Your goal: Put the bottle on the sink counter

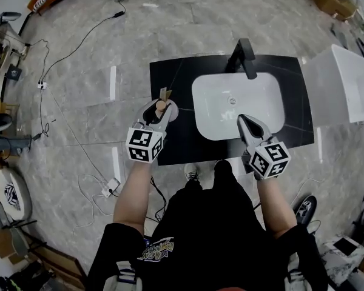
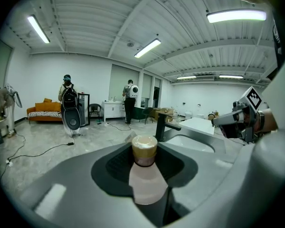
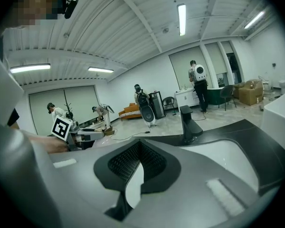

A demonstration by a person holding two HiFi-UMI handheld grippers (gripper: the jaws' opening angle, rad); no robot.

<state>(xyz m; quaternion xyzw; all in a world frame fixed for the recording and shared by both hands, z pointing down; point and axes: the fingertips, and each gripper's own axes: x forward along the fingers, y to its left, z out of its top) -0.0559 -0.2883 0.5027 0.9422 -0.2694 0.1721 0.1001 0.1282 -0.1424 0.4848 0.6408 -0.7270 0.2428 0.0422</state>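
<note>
**Holding bottle over sink surface: left jaws clamped, right jaws shut and empty**

Left gripper (image 1: 159,111): the jaws are clenched on the bottle (image 2: 145,180). The left gripper view shows the pale bottle body pressed between the two dark pads, with its tan cap (image 2: 145,148) standing up past them. The bottle appears upright.

Bottle position: in the head view it is over the left part of the black surface (image 1: 170,77), just beside the left edge of the white basin (image 1: 215,114). Whether its base touches the surface cannot be told from any view.

Right gripper (image 1: 245,121): the jaws are closed together with nothing between them. The right gripper view shows the pads meeting at the tips, with only a sliver of white basin visible lower down. This gripper sits over the front right rim of the basin, well apart from the left gripper.

Fixtures: a black faucet (image 1: 244,56) stands at the far edge of the basin.

Surroundings: grey floor (image 1: 79,71) with loose cables; several people stand far back in the room.
</note>
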